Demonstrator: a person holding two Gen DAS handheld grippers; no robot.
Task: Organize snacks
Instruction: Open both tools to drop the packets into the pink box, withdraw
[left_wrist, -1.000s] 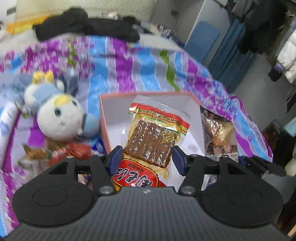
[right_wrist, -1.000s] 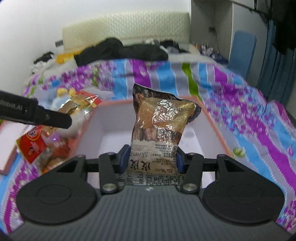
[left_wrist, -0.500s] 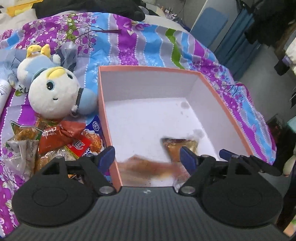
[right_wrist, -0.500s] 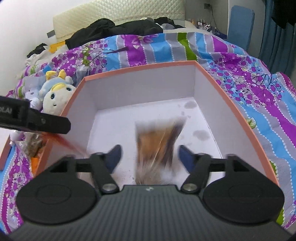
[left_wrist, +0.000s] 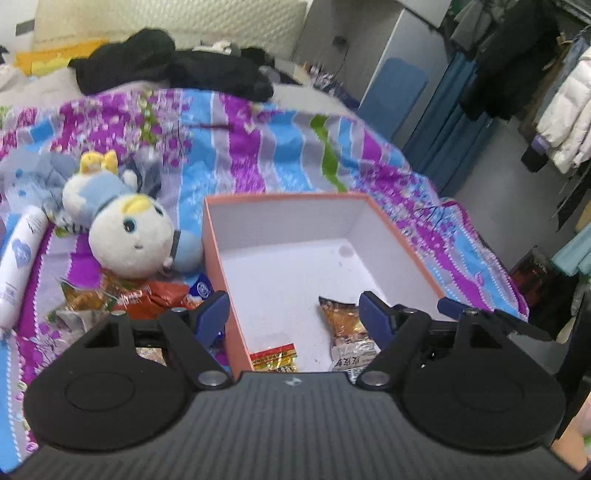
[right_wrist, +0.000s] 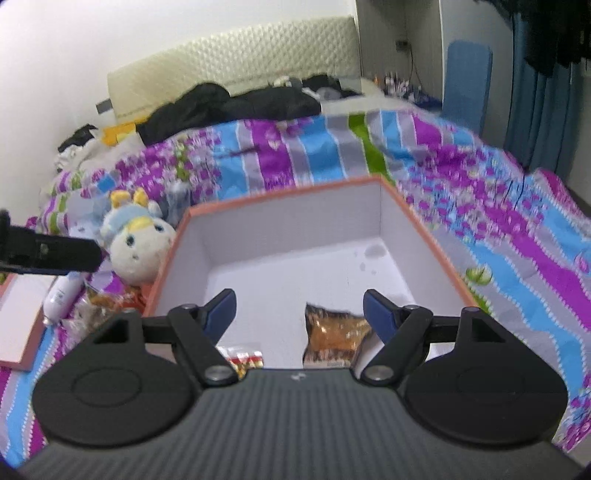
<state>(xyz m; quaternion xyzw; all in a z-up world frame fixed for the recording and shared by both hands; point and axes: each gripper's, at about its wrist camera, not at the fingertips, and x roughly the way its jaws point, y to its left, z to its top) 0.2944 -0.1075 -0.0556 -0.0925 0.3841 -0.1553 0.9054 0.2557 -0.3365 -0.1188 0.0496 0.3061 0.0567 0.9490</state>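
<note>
Red-yellow snack packet (left_wrist: 274, 356) and brown snack packet (right_wrist: 334, 334) half hidden behind claw bodies, bedspread (right_wrist: 461, 177) blurred

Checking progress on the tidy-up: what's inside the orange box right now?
Two snack packets lie on the box floor at its near end: a red-yellow packet and a brown packet. The gripper body hides their near ends.

Both grippers held wide open, nothing gripped

The left gripper (left_wrist: 293, 308) and right gripper (right_wrist: 299, 306) are angled downward, blue pads spread apart, nothing pinched between.
</note>
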